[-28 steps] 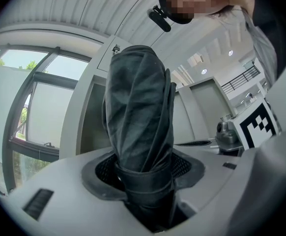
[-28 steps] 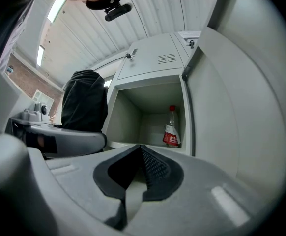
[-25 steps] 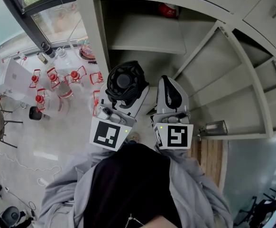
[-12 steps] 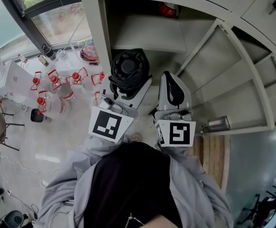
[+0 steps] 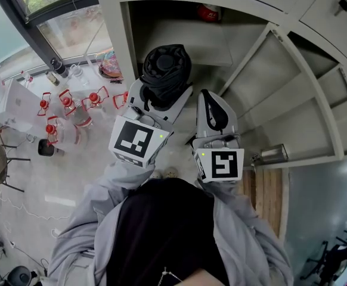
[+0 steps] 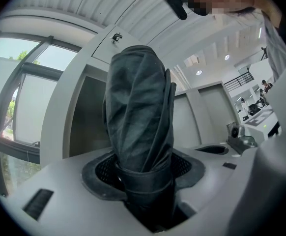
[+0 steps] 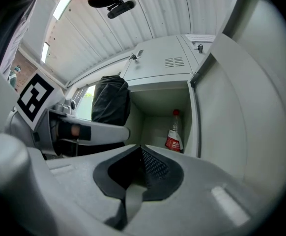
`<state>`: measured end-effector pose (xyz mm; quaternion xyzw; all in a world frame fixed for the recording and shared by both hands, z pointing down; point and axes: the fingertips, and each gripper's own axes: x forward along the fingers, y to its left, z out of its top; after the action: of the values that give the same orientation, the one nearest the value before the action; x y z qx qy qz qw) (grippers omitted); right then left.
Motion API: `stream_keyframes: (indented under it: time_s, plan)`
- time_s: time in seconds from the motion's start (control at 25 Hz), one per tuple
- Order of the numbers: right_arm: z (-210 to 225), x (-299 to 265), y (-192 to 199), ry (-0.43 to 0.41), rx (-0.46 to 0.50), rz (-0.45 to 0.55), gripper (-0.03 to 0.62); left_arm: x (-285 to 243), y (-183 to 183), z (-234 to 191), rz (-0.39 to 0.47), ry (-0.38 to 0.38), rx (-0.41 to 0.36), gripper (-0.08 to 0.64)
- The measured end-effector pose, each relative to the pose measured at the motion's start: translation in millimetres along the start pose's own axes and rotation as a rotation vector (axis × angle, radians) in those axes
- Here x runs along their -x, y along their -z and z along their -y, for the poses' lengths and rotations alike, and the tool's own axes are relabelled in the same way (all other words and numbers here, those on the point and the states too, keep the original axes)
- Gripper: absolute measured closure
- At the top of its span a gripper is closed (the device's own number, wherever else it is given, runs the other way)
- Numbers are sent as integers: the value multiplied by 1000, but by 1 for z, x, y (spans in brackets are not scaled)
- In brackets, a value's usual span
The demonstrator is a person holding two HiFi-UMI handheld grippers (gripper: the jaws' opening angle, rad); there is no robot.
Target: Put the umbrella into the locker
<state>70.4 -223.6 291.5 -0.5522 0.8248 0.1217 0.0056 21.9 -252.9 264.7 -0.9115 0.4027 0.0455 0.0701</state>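
A folded black umbrella (image 5: 164,71) stands upright in my left gripper (image 5: 158,103), whose jaws are shut on its lower end; the left gripper view shows the dark bundle (image 6: 139,112) rising between the pads. It hangs just in front of the open locker (image 5: 179,40). Beside it, my right gripper (image 5: 212,115) is shut with nothing in it, pointing at the same compartment. From the right gripper view the umbrella (image 7: 111,101) sits left of the opening (image 7: 160,112).
A red-capped bottle (image 7: 173,132) stands at the back of the locker, also seen at the top in the head view as the bottle (image 5: 208,12). The open locker door (image 5: 293,82) stands to the right. Red-topped glass bottles (image 5: 66,109) cluster on the floor left.
My left gripper has lifted the umbrella up and forward, closer to the locker opening. The right gripper has stayed where it was.
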Motion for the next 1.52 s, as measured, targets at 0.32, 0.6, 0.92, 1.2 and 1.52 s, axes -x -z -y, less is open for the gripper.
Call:
stream_keyframes:
  time_s: [0.32,0.6,0.92,1.2,1.52]
  plan:
    - [-29,-7,21,-161,-16,-77,564,-16,3,-13,-40,13,21,324]
    - [-45,-16,49,-248,-66,-171,383,-26,2,-16,-62,25,42,324]
    - [-50,-40,105,-282,-104,-302,348,-32,3,-15,-77,49,81,324]
    - [-52,-51,147,-275,-109,-383,348,-36,2,-17,-80,60,101,324]
    - [-48,-57,159,-247,-143,-386,393,-41,5,-16,-86,81,115,324]
